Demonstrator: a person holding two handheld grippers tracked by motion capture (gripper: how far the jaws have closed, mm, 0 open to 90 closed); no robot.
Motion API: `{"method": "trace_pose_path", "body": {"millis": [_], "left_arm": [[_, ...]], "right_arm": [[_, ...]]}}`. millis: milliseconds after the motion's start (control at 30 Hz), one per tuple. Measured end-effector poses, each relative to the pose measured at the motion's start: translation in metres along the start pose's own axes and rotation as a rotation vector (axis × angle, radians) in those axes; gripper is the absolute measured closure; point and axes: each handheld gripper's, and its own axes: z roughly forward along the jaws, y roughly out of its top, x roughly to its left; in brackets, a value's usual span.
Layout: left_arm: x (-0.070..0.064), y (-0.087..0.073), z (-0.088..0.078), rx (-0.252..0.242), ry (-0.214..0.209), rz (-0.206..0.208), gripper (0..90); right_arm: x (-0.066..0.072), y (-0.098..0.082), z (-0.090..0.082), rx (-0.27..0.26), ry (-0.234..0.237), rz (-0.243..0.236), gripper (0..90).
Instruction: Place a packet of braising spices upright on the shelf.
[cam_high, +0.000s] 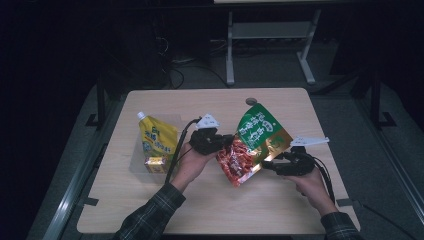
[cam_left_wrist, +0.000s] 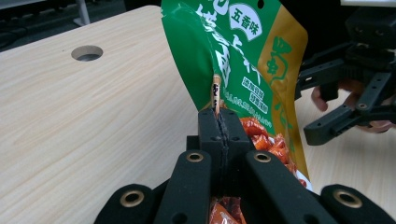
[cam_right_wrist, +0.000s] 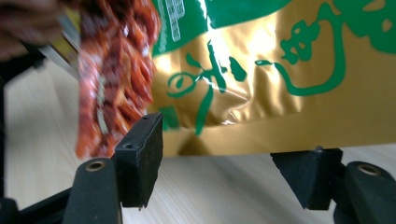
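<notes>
Left tool (cam_left_wrist: 218, 135) clamping snack bag (cam_left_wrist: 243, 60), bag's lower end hidden

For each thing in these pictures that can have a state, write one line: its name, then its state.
Green and gold snack bag: lifted off the table, tilted, pinched at one edge.
Left claw: shut on the snack bag's edge.
Right claw: open, jaws apart by the bag's gold edge, not pressing it.
Yellow spout pouch: upright on the table, cap on, untouched.
Small yellow box: resting before the pouch.
</notes>
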Motion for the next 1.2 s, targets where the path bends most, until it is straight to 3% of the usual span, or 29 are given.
{"method": "trace_pose_path", "body": {"millis": [67,200,267,433,467,567,633,700,767,833,1033,1200], "left_arm": [[0.002,-0.001,-0.002,-0.010,-0.011,-0.023,90.0],[-0.004,-0.002,-0.001,-0.002,-0.013,-0.006,89.9],[-0.006,-0.003,0.002,0.004,-0.012,-0.001,89.8],[-0.006,-0.007,0.003,0.016,-0.005,0.008,89.7],[-0.006,-0.007,0.003,0.016,-0.005,0.007,89.5],[-0.007,-0.008,0.003,0.024,0.010,0.018,87.1],[-0.010,-0.010,0.002,0.040,0.050,0.014,75.0],[-0.014,-0.012,0.001,0.047,0.041,0.003,65.0],[-0.020,-0.014,0.001,0.074,0.043,0.044,56.8],[-0.024,-0.016,0.001,0.079,0.041,0.056,51.4],[-0.037,-0.033,-0.005,0.136,-0.031,0.102,41.3],[-0.045,-0.055,-0.017,0.182,-0.086,0.148,34.4]], "right_arm": [[-0.003,0.001,0.001,-0.020,0.027,0.022,41.5],[-0.007,0.003,0.005,-0.056,0.048,0.023,49.3],[-0.006,0.006,0.003,-0.075,0.065,0.012,61.0],[-0.003,0.011,-0.001,-0.077,0.057,-0.033,86.5],[-0.003,0.012,-0.002,-0.081,0.068,-0.037,88.5],[-0.001,0.016,-0.004,-0.073,0.063,-0.058,89.1],[0.000,0.021,-0.012,-0.090,0.076,-0.071,89.4],[0.003,0.026,-0.016,-0.088,0.065,-0.109,89.6],[0.005,0.029,-0.021,-0.111,0.089,-0.105,89.5],[0.008,0.035,-0.024,-0.110,0.074,-0.133,89.6],[0.014,0.054,-0.020,-0.082,0.074,-0.187,89.6],[0.026,0.083,-0.002,-0.066,0.100,-0.239,89.6]]}}
